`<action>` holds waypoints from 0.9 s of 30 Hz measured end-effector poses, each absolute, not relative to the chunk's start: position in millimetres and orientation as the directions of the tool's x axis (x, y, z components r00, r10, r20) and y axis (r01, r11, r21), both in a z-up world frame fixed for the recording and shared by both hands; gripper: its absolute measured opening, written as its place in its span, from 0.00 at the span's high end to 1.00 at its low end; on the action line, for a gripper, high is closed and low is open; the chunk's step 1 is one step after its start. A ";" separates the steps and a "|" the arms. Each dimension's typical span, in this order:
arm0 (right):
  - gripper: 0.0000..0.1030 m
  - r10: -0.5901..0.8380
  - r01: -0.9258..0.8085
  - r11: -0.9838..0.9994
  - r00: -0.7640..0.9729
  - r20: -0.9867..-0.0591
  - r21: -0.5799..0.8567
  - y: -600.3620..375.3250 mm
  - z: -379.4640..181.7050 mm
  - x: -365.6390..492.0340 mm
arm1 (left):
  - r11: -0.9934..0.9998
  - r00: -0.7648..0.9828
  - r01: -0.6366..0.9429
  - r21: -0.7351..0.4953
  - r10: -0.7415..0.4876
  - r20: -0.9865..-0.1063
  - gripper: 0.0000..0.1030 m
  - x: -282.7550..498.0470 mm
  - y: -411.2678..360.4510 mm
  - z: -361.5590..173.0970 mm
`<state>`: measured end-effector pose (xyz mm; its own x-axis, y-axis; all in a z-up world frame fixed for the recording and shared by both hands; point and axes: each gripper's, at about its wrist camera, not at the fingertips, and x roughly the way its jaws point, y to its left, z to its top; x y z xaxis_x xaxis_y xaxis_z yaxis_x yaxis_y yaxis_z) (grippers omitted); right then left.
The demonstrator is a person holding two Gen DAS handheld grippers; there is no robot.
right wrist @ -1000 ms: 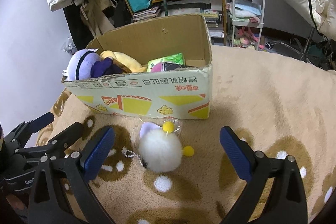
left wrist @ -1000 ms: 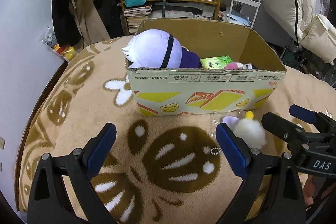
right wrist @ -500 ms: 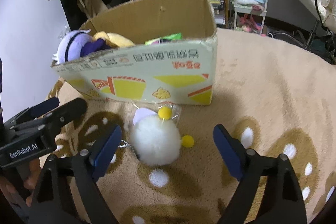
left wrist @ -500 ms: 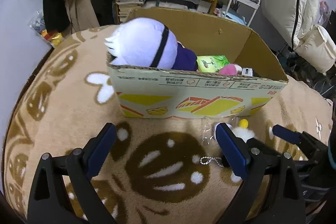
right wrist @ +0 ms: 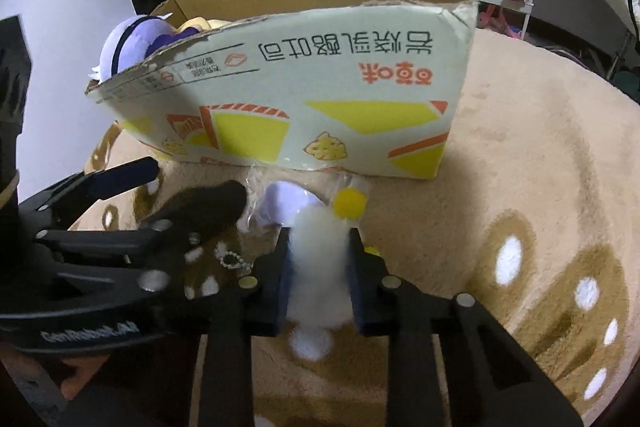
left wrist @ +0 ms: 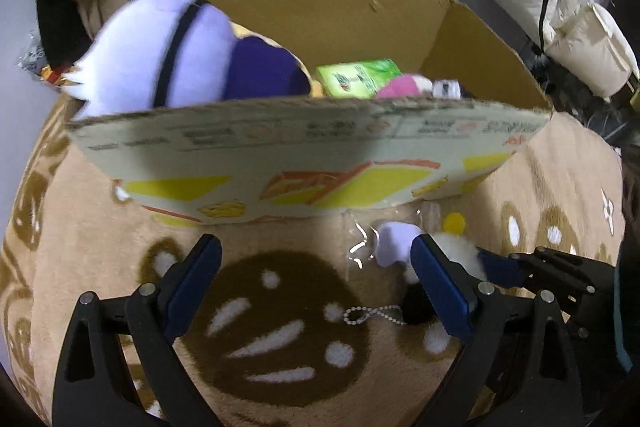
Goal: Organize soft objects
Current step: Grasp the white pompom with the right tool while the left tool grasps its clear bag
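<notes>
So the right gripper [right wrist: 317,269] has its two blue pads squeezed in on the white fluffy pom-pom keychain [right wrist: 318,247], and you can see the fur bulging out between them. It's soft enough that the pads have to close most of the way to get any hold, which is probably why the grab is across the middle of the ball and not on the lavender bit [right wrist: 286,205] or the yellow ball [right wrist: 350,203] sticking out front. The toy sits on the tan plush blanket [right wrist: 540,167], just in front of the cardboard box [right wrist: 320,99], its bead chain [left wrist: 374,315] trailing off to the side.

The box already has a purple-and-white plush [left wrist: 160,55], a green packet [left wrist: 358,77] and something pink [left wrist: 402,87] in it, so my guess is the keychain goes in next, up and over that near wall.

The left gripper [left wrist: 316,283] is spread wide with nothing in it, held low over the blanket and pointed at the box front, just beside the right one. The right is low too, angled slightly down at the toy.
</notes>
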<state>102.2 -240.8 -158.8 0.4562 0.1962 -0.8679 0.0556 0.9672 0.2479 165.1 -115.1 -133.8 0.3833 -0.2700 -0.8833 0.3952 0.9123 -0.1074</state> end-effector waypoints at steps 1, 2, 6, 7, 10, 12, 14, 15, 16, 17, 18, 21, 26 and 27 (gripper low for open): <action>0.75 0.195 0.050 0.969 0.453 -0.870 0.243 -239.1 -158.7 101.8 | 0.909 0.372 0.403 -0.110 -0.272 -0.887 0.08 165.7 -118.3 -136.2; 0.75 0.189 0.045 0.971 0.450 -0.873 0.233 -237.6 -158.4 101.0 | 0.906 0.367 0.408 -0.110 -0.273 -0.889 0.08 165.8 -120.1 -137.6; 0.75 0.176 0.040 0.976 0.442 -0.880 0.216 -235.4 -156.9 98.8 | 0.893 0.343 0.436 -0.108 -0.276 -0.898 0.08 167.3 -132.2 -142.9; 0.75 0.178 0.041 0.975 0.441 -0.880 0.218 -235.4 -157.4 95.3 | 0.891 0.338 0.441 -0.108 -0.277 -0.900 0.08 166.8 -134.0 -144.5; 0.75 0.191 0.055 0.969 0.442 -0.876 0.239 -239.1 -159.1 90.8 | 0.886 0.320 0.451 -0.110 -0.276 -0.907 0.08 168.1 -140.3 -149.0; 0.75 0.191 0.058 0.969 0.442 -0.877 0.240 -242.9 -160.7 89.2 | 0.882 0.303 0.456 -0.115 -0.276 -0.912 0.08 169.4 -144.3 -153.0; 0.75 0.190 0.059 0.969 0.442 -0.877 0.240 -242.7 -161.3 88.3 | 0.880 0.291 0.460 -0.120 -0.277 -0.916 0.08 170.9 -148.2 -155.7; 0.75 0.190 0.058 0.969 0.442 -0.877 0.239 -242.7 -161.5 88.3 | 0.878 0.284 0.463 -0.123 -0.279 -0.918 0.08 171.6 -150.4 -156.7; 0.75 0.188 0.056 0.970 0.442 -0.877 0.236 -241.3 -163.0 87.3 | 0.876 0.278 0.466 -0.125 -0.279 -0.919 0.08 172.4 -152.8 -157.5; 0.75 0.186 0.054 0.971 0.442 -0.878 0.233 -240.8 -163.6 86.9 | 0.876 0.275 0.466 -0.125 -0.278 -0.920 0.08 173.4 -155.1 -158.9; 0.75 0.186 0.055 0.971 0.441 -0.878 0.233 -240.4 -164.3 86.6 | 0.876 0.271 0.465 -0.127 -0.277 -0.922 0.08 174.4 -157.2 -160.6; 0.75 0.192 0.062 0.968 0.441 -0.877 0.243 -243.1 -165.9 83.5 | 0.879 0.260 0.460 -0.127 -0.270 -0.927 0.08 176.7 -160.7 -165.9; 0.75 0.203 0.060 0.965 0.436 -0.877 0.254 -247.5 -167.6 84.7 | 0.885 0.273 0.454 -0.105 -0.250 -0.929 0.15 177.2 -165.2 -171.1; 0.75 0.202 0.058 0.966 0.436 -0.877 0.251 -247.5 -168.1 84.6 | 0.887 0.273 0.450 -0.104 -0.247 -0.930 0.17 177.3 -162.8 -171.5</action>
<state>84.6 -247.5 -168.1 0.4363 0.2022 -0.8768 0.0576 0.9662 0.2514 177.3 -162.8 -171.5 0.2728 -0.2472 -0.9297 0.4496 0.8871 -0.1040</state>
